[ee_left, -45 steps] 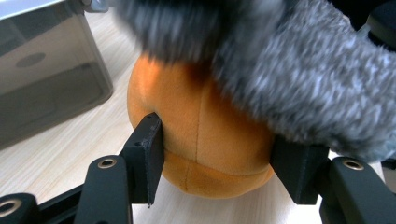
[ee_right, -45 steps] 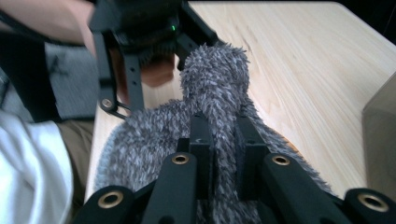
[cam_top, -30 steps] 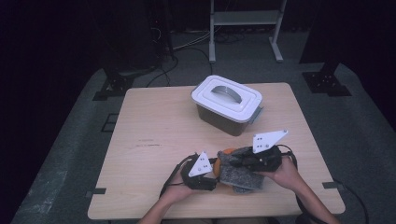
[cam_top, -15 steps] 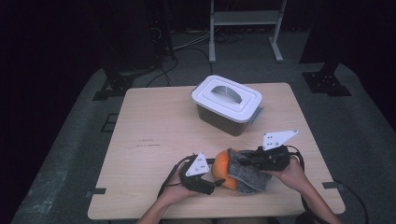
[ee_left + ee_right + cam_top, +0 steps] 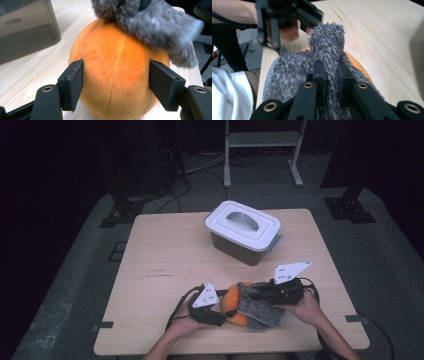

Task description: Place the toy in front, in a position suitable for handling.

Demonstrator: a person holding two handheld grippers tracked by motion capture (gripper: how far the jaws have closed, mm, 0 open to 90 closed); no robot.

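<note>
In the high view, a round orange plush ball (image 5: 233,307) lies on the pale wooden desk (image 5: 165,270) near its front edge, half covered by a fuzzy grey knitted cloth (image 5: 260,309) draped over its right side. The left tongs (image 5: 218,312) lie at the ball's left flank, held by the person's left hand (image 5: 186,320), and the right tongs (image 5: 252,292) come in from the right over the cloth, held by the right hand (image 5: 306,307). Well behind them stands a dark plastic box with a white handled lid (image 5: 243,231). In the left gripper view, the two black jaws stand on either side of the orange ball (image 5: 115,72), their pads right against its plush flanks; these jaws have just been closing, with the ball between them, and the left pad seems to press in a little while the right sits at the surface. The grey cloth (image 5: 150,22) hangs over the ball's top and far side, and the box (image 5: 25,27) stands at the upper left. In the right gripper view, the jaws are pressed close together, pinching a raised fold of the grey cloth (image 5: 327,47), with an orange sliver of the ball (image 5: 358,66) beside it and the left tongs (image 5: 287,17) blurred beyond.
</note>
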